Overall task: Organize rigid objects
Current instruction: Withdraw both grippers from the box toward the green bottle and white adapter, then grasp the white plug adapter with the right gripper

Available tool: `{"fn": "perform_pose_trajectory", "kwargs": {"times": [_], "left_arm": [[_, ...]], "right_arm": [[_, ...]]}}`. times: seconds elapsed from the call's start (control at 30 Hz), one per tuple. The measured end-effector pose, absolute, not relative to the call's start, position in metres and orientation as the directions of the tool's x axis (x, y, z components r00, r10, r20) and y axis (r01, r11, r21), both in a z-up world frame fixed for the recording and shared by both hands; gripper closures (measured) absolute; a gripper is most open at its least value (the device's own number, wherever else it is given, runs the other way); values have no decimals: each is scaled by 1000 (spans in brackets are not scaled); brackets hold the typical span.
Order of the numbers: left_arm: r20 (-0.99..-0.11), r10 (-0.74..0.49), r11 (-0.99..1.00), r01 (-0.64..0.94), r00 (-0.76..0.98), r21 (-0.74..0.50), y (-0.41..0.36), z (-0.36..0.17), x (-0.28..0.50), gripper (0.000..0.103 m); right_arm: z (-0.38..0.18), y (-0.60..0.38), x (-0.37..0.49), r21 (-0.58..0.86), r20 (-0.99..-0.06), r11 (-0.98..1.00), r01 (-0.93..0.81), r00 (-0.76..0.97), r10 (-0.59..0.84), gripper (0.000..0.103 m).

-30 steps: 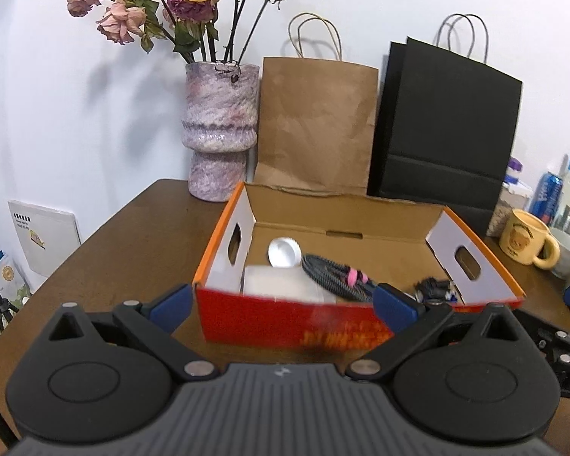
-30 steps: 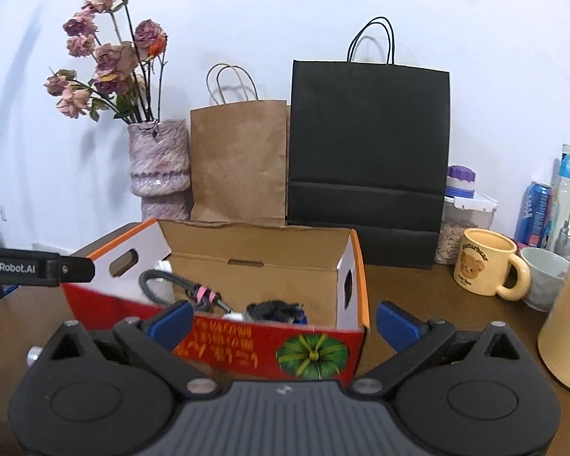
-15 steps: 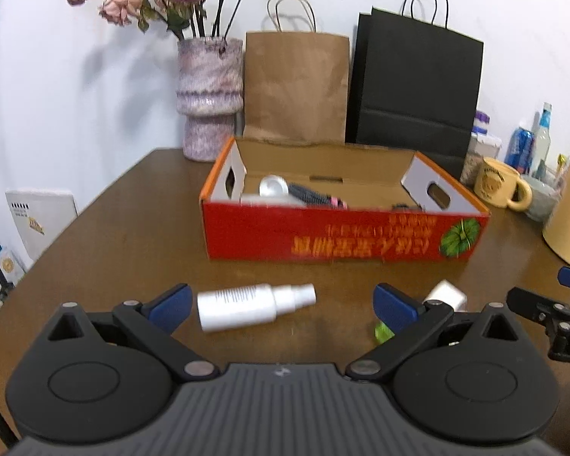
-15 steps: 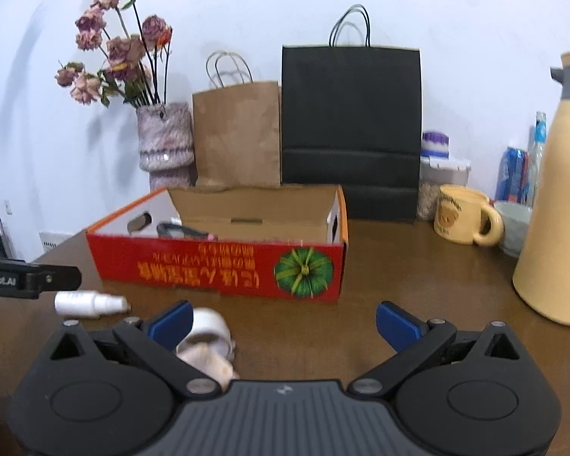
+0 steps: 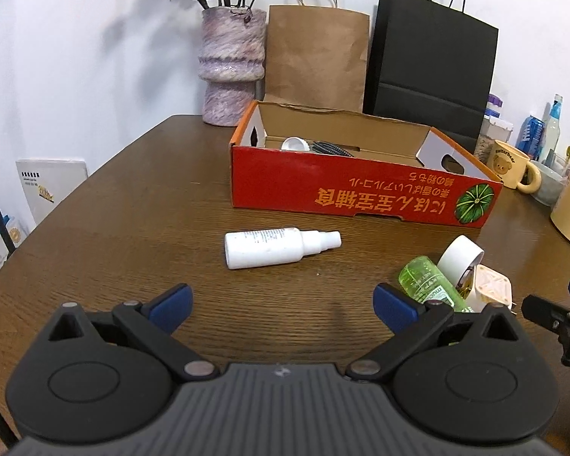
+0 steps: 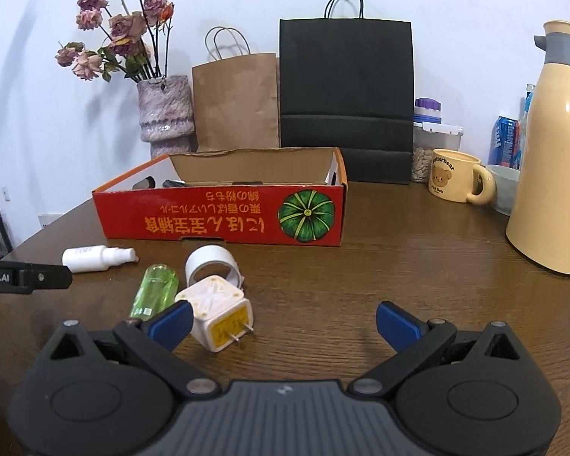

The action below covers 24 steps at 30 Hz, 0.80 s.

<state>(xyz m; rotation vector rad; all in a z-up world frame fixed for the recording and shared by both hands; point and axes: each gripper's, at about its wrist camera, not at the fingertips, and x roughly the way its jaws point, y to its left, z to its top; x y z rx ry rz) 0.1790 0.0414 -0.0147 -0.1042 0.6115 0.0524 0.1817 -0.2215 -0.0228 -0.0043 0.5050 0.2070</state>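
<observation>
A red cardboard box (image 5: 361,193) (image 6: 224,216) stands open on the brown table, holding a white cap and a dark cable. In front of it lie a white spray bottle (image 5: 277,247) (image 6: 95,258), a green bottle (image 5: 429,285) (image 6: 155,292), a white tape roll (image 5: 459,258) (image 6: 211,268) and a white plug adapter (image 5: 490,290) (image 6: 220,313). My left gripper (image 5: 283,302) is open and empty, a short way before the spray bottle. My right gripper (image 6: 283,323) is open too, its left fingertip beside the adapter.
A purple vase (image 5: 231,64) with dried roses, a brown paper bag (image 5: 315,57) and a black bag (image 5: 429,64) stand behind the box. A yellow mug (image 6: 456,178), a cream thermos (image 6: 551,190), a bowl and cans sit at the right.
Both grippers have pulled back from over the box and dropped low. The loose items in front of the box have come into view.
</observation>
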Motion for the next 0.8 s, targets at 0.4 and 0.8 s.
{"fn": "perform_pose_trajectory", "kwargs": {"times": [0.4, 0.8], "left_arm": [[-567, 17, 992, -84, 823, -92, 44, -13, 177, 0], [-576, 22, 990, -99, 817, -101, 47, -14, 179, 0]], "right_arm": [[-30, -203, 199, 20, -522, 966, -256, 821, 229, 9], [-33, -183, 219, 33, -553, 928, -371, 767, 326, 56]]}}
